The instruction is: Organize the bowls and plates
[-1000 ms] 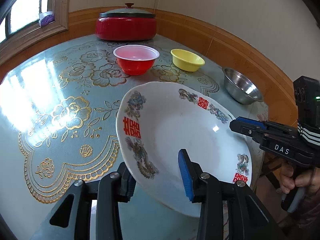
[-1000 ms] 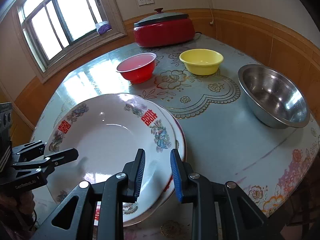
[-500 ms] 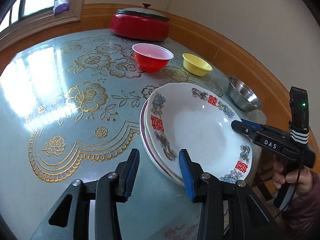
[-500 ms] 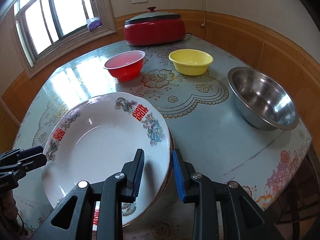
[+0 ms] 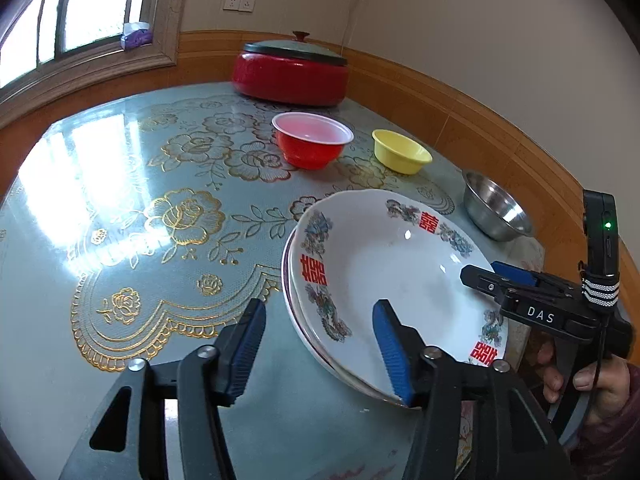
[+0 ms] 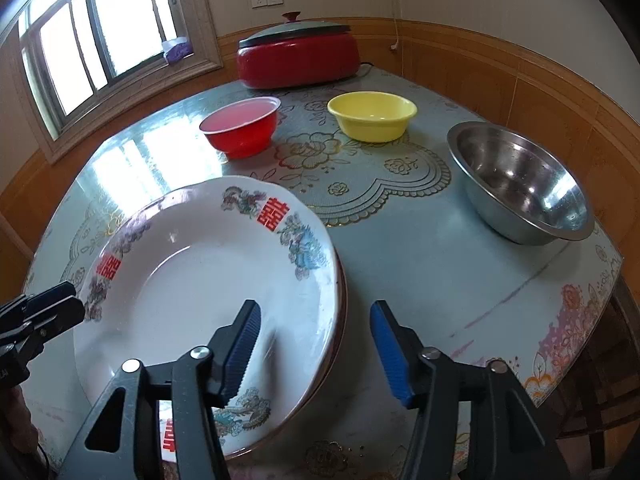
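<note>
Both hand-held grippers, left [image 5: 320, 344] and right [image 6: 316, 344], gape wide with nothing held. Plate [image 6: 200, 280] lies face up, nested on a second plate [image 5: 289, 296] at the worktop's [image 6: 420, 260] near edge; being round, it has no long axis. Plates look stacked, so next comes nesting the red bowl [image 6: 242, 128], yellow bowl [image 6: 372, 114] and steel bowl [image 6: 516, 180], gripped by the rim.

Both black plastic handheld grippers, left [image 5: 318, 354] and right [image 6: 316, 354], carry ribbed blue fingers [image 5: 394, 354] and silver screws. The right one reads "DAS", with a green light and striped band.
</note>
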`<state>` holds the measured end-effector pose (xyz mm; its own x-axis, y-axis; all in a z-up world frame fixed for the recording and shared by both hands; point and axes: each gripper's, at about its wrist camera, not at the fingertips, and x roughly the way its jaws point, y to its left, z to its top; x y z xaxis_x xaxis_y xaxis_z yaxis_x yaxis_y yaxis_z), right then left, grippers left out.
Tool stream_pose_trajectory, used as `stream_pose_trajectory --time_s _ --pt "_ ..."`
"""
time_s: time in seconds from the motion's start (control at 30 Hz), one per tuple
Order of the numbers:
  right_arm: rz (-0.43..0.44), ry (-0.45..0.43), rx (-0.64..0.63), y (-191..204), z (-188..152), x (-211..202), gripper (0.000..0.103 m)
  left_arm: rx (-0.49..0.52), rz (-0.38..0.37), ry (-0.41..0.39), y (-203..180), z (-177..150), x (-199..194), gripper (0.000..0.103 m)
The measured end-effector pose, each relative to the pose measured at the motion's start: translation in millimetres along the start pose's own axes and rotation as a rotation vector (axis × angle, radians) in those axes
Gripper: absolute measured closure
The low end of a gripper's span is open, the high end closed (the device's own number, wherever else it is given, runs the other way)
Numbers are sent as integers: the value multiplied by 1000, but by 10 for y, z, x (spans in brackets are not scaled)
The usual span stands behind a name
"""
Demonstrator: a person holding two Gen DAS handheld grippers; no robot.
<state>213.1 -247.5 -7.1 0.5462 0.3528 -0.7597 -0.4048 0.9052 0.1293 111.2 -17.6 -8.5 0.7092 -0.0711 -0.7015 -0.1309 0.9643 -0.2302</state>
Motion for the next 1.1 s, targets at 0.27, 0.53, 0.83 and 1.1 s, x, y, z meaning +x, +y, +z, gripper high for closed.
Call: stream_pose_trajectory --time_s 0.27,0.53,0.83,1.1 --pt "-63 -74 46 -10 71 -141 33 -23 30 -24 -26 12 -84 36" --pt "-56 -127 -21 176 89 -252 33 -46 102 -18 -58 -4 -102 35" --pt "5 -120 -100 310 49 -246 33 -92 190 -30 -87 -3 -153 27" --pt "49 -133 -203 386 -7 -252 33 -95 226 -63 -284 36 -206 22"
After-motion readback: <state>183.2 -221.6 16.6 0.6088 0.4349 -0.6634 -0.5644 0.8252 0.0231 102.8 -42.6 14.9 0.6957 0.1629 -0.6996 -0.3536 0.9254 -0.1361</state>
